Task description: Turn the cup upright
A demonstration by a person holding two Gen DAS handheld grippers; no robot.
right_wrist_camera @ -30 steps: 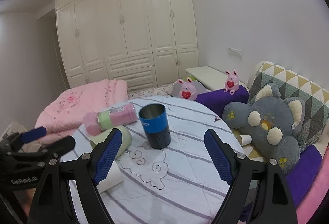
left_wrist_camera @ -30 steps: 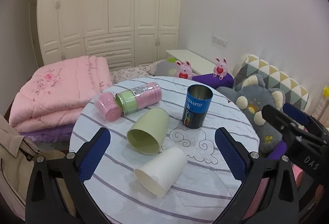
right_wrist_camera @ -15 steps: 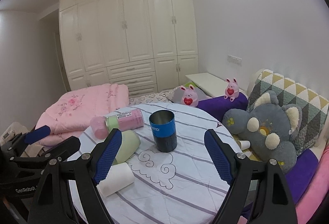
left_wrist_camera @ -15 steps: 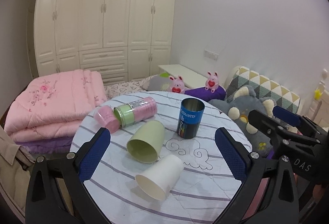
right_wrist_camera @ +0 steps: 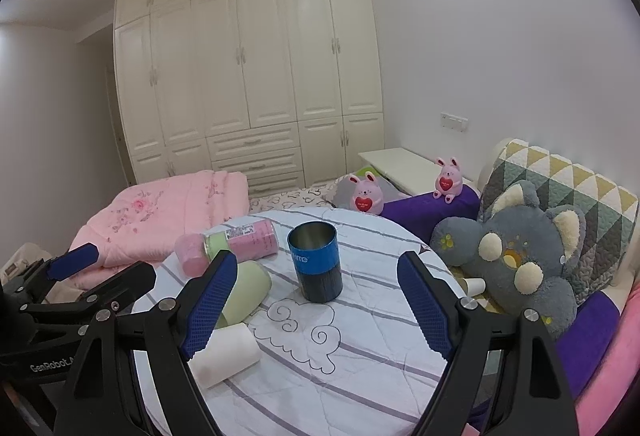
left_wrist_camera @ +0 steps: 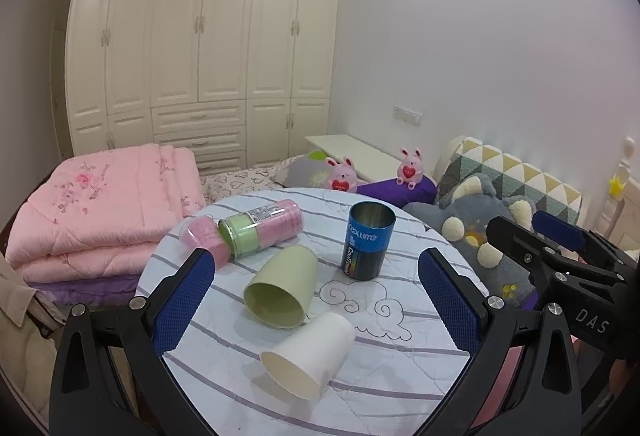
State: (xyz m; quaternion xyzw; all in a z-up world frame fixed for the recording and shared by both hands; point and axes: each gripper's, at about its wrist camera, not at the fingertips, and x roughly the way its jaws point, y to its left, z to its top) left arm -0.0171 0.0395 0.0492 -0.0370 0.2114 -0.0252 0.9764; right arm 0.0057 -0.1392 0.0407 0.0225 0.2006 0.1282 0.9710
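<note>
Table (left_wrist_camera: 224,368) round, striped cloth cover. Blue cup (left_wrist_camera: 369,240) upright near centre, mouth up. Green cup (left_wrist_camera: 282,286) on side, mouth toward near edge, left of blue cup. White paper cup (left_wrist_camera: 310,354) on side, nearest, just beside green cup. Pink bottle (left_wrist_camera: 262,232) lying at far left. Left gripper (left_wrist_camera: 316,300) spread wide, empty, above table. Right gripper (right_wrist_camera: 316,310) likewise spread, grasping nothing.

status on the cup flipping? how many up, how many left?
Done: blue metal cup stands upright. In hand: nothing; left gripper and right gripper both open above the table. Left: green cup, white paper cup and pink bottle lie on their sides.
</note>
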